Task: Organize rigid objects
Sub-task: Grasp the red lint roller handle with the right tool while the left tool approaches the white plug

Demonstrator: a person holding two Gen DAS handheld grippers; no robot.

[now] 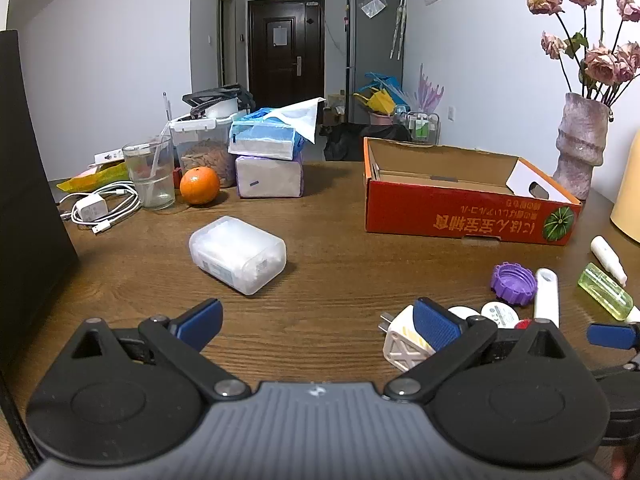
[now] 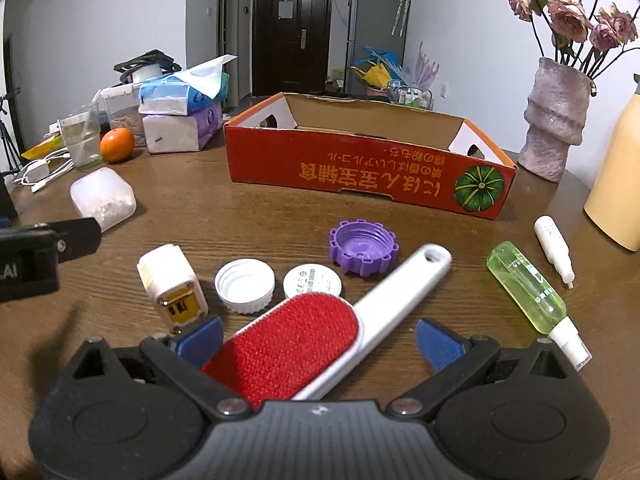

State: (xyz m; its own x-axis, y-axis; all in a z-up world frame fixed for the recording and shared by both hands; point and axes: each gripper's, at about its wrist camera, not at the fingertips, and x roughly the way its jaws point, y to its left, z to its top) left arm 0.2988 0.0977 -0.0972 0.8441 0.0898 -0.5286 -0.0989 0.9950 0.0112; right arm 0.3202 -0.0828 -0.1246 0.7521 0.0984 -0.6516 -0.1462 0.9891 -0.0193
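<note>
Two blue-padded fingers of the left gripper [image 1: 318, 322] stand spread wide over the wooden table [image 1: 340, 240] in the left wrist view, holding nothing. Ahead of them and a little to the left lies a translucent plastic box [image 1: 237, 254] on its side, apart from everything else. Just beside the right-hand finger sits a white plug adapter [image 1: 404, 340], and past it a purple screw cap [image 1: 513, 283]. Further back an open red cardboard box [image 1: 468, 216] with a pumpkin printed on its front rests on the table, with an orange [image 1: 199, 185] and a glass [image 1: 150, 174] well off to its left. In the right wrist view the right gripper [image 2: 319, 336] is likewise released, its fingers wide apart on either side of a lint brush [image 2: 320, 332] whose red pad lies between them and whose white handle points away toward the box; I cannot tell whether either pad touches it. Beside the brush lie the adapter [image 2: 174, 286], a white bottle cap [image 2: 245, 286], a small white disc [image 2: 312, 280] and the purple cap [image 2: 363, 251]. To the right lie a green spray bottle [image 2: 528, 288] and a small white bottle [image 2: 554, 246]. The red box [image 2: 360, 172] stands behind them all.
</note>
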